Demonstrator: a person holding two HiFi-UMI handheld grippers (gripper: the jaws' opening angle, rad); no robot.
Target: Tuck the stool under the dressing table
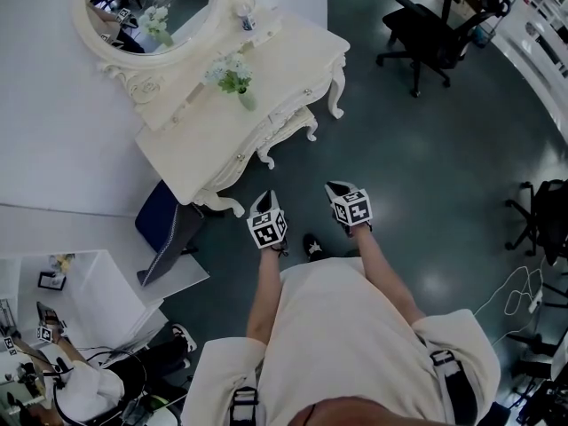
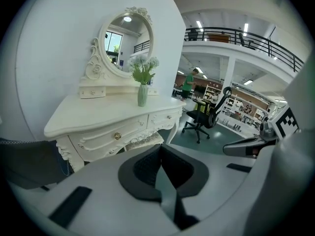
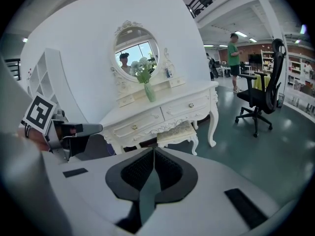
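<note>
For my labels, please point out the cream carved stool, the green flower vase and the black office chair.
Cream carved stool (image 3: 176, 131): right gripper view, cushion top.
Green flower vase (image 3: 149, 93): right gripper view, glass body.
Black office chair (image 3: 270, 90): right gripper view, backrest.

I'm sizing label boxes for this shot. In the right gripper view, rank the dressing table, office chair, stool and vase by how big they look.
1. dressing table
2. office chair
3. stool, partly under the table
4. vase
The chair seems farther from the camera, so this ranks looks only, not true size.
</note>
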